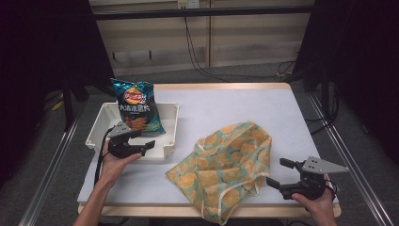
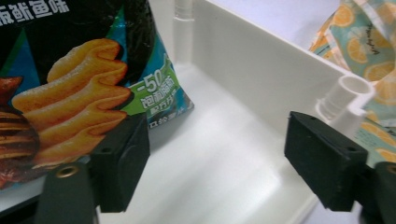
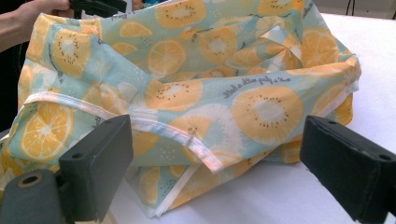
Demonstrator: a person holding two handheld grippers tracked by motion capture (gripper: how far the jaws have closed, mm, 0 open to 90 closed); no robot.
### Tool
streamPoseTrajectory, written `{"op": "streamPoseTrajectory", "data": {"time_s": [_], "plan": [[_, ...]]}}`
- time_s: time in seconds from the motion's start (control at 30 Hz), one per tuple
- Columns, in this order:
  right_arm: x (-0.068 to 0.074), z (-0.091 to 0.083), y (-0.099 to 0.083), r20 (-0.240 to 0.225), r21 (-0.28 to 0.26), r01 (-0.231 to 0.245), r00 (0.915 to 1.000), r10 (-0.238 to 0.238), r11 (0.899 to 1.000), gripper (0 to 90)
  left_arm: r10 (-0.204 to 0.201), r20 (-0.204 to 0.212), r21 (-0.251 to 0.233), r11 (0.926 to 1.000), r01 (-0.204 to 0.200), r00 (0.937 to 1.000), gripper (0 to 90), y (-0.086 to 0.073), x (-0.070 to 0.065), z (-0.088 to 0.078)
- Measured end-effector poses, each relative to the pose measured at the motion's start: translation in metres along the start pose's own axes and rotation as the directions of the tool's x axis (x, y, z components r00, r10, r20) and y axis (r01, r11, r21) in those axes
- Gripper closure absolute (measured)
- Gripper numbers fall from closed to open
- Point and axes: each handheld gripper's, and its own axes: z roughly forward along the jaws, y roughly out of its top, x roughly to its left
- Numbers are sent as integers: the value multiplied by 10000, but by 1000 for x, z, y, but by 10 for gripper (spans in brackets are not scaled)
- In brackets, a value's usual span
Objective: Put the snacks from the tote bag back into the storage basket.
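Nearest me in the high view, my right gripper sits at the table's front right corner, jaws spread wide and holding nothing, aimed at the fruit-print cloth bag lying crumpled just beside it. Through the right gripper view I see the bag between and beyond the two black jaws, its white-trimmed edge hanging toward me, not touched by either jaw.

On the left, my left gripper reaches over the near wall of the white tray, jaws also spread apart and empty. A chip bag leans inside the tray against its far wall. From the left gripper view, the chip bag stands just behind one jaw, while the other jaw sits near the tray's corner post.
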Motion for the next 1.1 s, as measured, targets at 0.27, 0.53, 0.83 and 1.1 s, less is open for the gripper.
{"op": "streamPoseTrajectory", "data": {"time_s": [0.27,0.53,0.83,1.1], "plan": [[0,0,0,7,-6,5,10000,-5,10000,95,28,-96,-477,9989,-33,10000,138,-9,-19,-13],[-1,-1,-1,85,-24,-51,10000,52,10000,98,-140,-263,-817,9966,118,9996,117,-19,-39,-27],[-1,-1,-1,101,-14,-40,9999,40,10000,98,-460,-301,-1442,9887,412,9985,120,-31,-61,-47],[-4,0,-4,204,52,-31,9998,30,10000,103,-316,-430,-1515,9881,247,9986,146,-41,-71,-49]]}}
